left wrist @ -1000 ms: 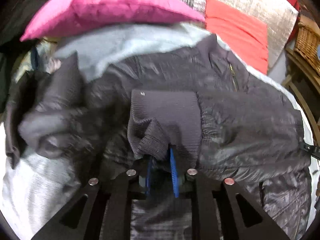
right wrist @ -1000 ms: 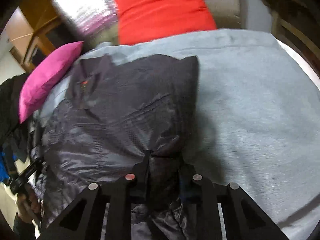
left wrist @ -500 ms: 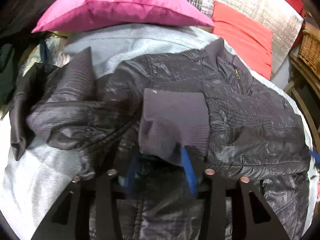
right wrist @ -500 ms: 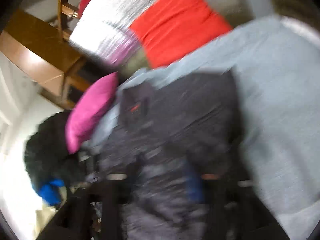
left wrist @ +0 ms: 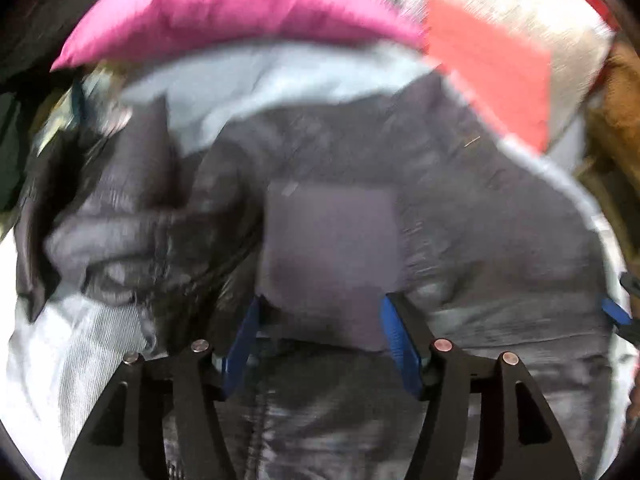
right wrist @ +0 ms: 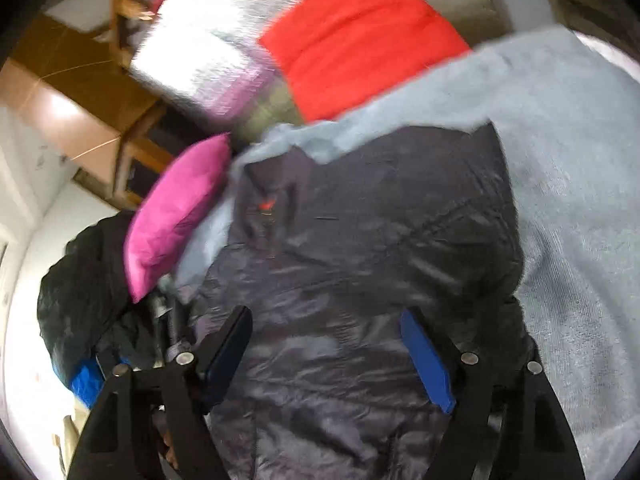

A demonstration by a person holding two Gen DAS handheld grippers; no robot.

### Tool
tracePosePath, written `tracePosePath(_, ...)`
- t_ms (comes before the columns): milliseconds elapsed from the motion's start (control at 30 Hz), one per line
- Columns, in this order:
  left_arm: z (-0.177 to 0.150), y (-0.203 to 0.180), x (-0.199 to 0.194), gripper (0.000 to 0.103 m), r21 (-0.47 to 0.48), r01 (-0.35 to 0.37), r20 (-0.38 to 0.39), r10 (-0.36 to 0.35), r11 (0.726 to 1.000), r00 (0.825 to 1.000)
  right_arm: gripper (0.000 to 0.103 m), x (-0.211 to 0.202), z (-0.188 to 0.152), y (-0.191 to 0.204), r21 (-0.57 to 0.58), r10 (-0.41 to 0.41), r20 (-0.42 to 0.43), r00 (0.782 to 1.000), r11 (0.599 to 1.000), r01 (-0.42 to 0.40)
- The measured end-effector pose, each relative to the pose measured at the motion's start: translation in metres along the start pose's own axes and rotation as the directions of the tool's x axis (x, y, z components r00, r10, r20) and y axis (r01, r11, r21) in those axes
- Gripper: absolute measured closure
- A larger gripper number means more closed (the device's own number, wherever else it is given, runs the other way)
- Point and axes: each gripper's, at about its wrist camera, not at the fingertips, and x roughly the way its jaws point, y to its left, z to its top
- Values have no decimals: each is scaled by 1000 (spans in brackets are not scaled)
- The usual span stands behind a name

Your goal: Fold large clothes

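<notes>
L gripper (left wrist: 320, 336): jaws apart, have just been opening; the knit cuff (left wrist: 332, 248) lies between the blue pads (left wrist: 394, 340) but w/ a gap each side, not pinched. R gripper (right wrist: 332, 352): jaws wide apart after a quick opening, then eased in a bit; only shiny jacket fabric lies under and between them, none of it pinched.

The dark jacket (right wrist: 360, 240) lies spread on the pale blue-grey bed cover (right wrist: 580, 200), collar end toward the pillows. In the L wrist view its sleeve is folded across the body, cuff on top near the middle; a second sleeve (left wrist: 132, 200) bunches at the left edge of the bed. In the R wrist view the jacket's right edge runs fairly straight, w/ a broad strip of bare cover beside it – the most open room there.

Beyond: pink pillow (right wrist: 172, 216) touching the jacket's far left corner, red pillow (right wrist: 360, 40) and silvery blanket (right wrist: 200, 60) at the head. Dark clothes pile (right wrist: 76, 276) off the left edge. Both views motion-blurred.
</notes>
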Motion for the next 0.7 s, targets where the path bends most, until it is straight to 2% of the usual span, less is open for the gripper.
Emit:
tracePosePath(33,0,2,2,39,-12,11,-5,-11,1000,1000,23,14,0,-10,30,-48,-40,998,998,49)
tracePosePath(67,-1,4,0,40,-21,21,0,-21,1000,1000,23,22,-3,-18,55,-56,-57,997,997,59)
tracePosePath(200,-1,12,-19,40,-34,56,36,-55,998,998,23,0,-10,6,-21,-29,25,999,999,29)
tracePosePath(300,-7,21,-37,39,-73,108,66,-103,991,992,22,-8,-20,29,-98,21,43,999,995,-16)
tracePosePath(333,-8,27,-41,38,-84,122,66,-117,989,991,21,-3,-23,32,-128,6,30,1000,992,-2)
tracePosePath(400,-13,41,-55,37,-109,159,75,-152,981,986,21,22,-28,19,-102,-108,-67,992,990,101)
tracePosePath(433,-15,54,-64,35,-124,175,87,-165,977,982,21,23,-31,13,-66,-100,-70,992,993,96)
tracePosePath(500,-19,80,-77,31,-151,166,125,-147,975,981,21,6,-38,22,-83,-96,-7,995,992,95)
tracePosePath(567,-24,118,-91,29,-185,86,170,-54,979,984,21,-11,-50,43,-158,-83,40,996,984,88)
tracePosePath(633,-29,155,-94,29,-243,15,163,26,970,986,21,-20,-66,60,-224,-84,51,995,970,93)
tracePosePath(700,-32,186,-91,29,-291,-23,145,68,957,987,21,-19,-81,69,-262,-92,49,995,960,102)
